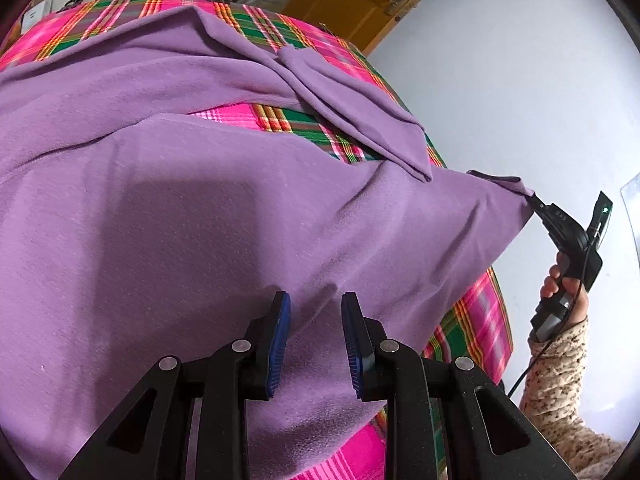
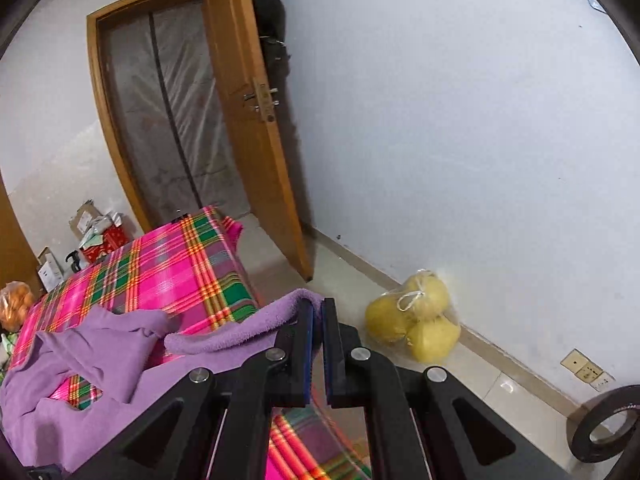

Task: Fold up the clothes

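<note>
**Corner pinched, fold about to swing across**

The purple garment [image 1: 200,200] is lying spread over the plaid-covered surface [image 1: 484,320], one sleeve [image 1: 360,112] flopped across its upper part and a strip of plaid showing through between the layers. You are holding its right-hand corner off the edge with the right tool [image 2: 318,308], the pads pressed together on that purple edge, the cloth pulling taut from the pinch. Your left tool [image 1: 316,308] is hovering low over the near hem with its pads spread and nothing between them. This looks like the opening of a fold, the corner lifted but not yet carried over. Next, you are likely needing to sweep that corner across the body while the left tool pins or grips the hem, keeping the edge straight. Beyond, a bag of yellow fruit [image 2: 416,324] is sitting by the wall.
</note>
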Tool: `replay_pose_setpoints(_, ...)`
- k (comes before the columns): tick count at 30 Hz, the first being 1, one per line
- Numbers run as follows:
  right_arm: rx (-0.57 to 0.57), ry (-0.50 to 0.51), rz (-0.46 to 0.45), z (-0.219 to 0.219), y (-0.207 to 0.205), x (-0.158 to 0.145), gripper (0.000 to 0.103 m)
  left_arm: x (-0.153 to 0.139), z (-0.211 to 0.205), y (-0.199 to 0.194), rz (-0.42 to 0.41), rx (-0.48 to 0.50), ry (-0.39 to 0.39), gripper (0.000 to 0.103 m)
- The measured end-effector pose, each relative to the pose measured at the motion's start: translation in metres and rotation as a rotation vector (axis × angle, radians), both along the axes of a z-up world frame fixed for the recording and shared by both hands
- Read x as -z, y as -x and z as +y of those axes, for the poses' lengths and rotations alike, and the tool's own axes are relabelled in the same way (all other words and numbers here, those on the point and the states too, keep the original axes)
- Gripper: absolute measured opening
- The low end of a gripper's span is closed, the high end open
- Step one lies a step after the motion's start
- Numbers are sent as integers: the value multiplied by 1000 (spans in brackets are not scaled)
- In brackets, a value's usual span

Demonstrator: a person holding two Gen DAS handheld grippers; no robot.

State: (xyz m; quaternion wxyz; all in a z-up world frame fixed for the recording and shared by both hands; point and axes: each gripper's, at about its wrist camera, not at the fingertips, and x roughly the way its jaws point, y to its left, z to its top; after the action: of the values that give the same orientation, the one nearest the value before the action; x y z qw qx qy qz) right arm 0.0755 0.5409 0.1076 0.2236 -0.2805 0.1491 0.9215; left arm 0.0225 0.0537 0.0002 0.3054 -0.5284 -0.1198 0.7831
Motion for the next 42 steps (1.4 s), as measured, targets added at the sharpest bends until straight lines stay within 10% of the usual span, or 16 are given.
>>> replay_pose_setpoints(12,55,98,-119,32,-10,49,4,1,6,-2,-4,10,5,27)
replay_pose_setpoints(28,148,529,-107,79,-30,108,5,2,2,-2,-20,0,-15,27)
replay_pose_setpoints(42,99,370,-31,58,-39,82,7,3,1,0,-30,-3,-23,27)
